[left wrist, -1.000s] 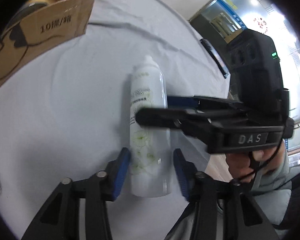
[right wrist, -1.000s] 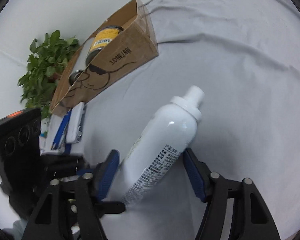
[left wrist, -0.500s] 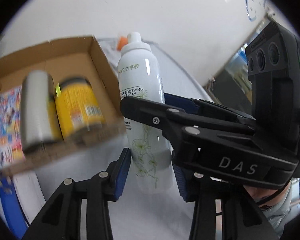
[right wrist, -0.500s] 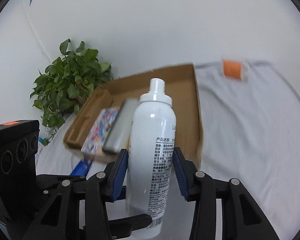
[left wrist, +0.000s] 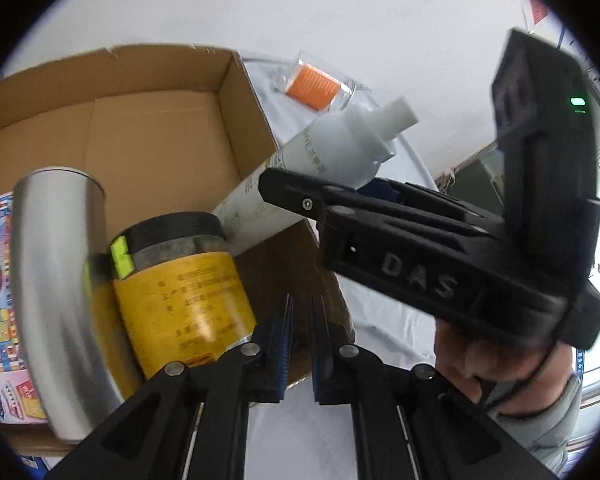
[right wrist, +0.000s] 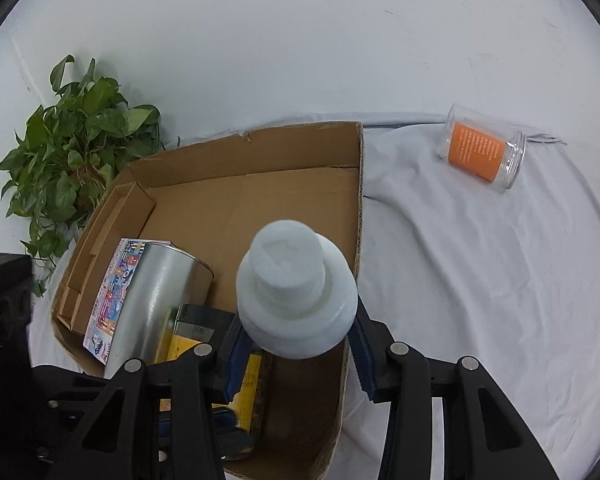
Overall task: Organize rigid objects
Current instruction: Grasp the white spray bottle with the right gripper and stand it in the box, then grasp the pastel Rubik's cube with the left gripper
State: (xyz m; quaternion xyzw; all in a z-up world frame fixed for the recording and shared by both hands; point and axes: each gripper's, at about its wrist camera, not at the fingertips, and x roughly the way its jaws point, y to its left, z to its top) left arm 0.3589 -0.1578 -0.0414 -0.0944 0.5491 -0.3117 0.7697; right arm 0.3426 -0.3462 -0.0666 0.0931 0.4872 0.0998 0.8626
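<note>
Desk (right wrist: 480, 280): draped in a grey-white cloth, wrinkled, carrying everything listed here. Box (right wrist: 260, 184): open brown cardboard, shallow, near the wall with a leafy plant (right wrist: 72, 140) at its far corner; stiff enough to receive goods but probably light enough to slide if nudged. Contents lying side by side: a colourful flat pack (right wrist: 116, 296), a bare metal can (left wrist: 56, 288), and a yellow-label jar (left wrist: 184, 296) with a dark lid. Bottle (right wrist: 296, 296): white spray bottle, rigid, smooth and likely slippery, judged light to moderate in weight; it is off the desk, tilted, hanging over the box's right side just above the jar, nozzle pointing toward the right wrist camera. Best held across the straight body, below the shoulder, where flat pads meet a constant width; the tapered shoulder and cap would squirm out. Right gripper (right wrist: 296, 354): pitched steeply down over the box, blue fingers (right wrist: 236, 356) pressed on either side of the bottle's body, partly open to its width, carrying it alone. Left gripper (left wrist: 300, 344): also angled down, beside the jar at the box's near wall, its fingers closing to a narrow slit with nothing between them. Orange jar (right wrist: 482, 152): clear plastic with an orange label, on its side on the cloth, well apart from the box, not yet put away; probably light and inclined to roll.
</note>
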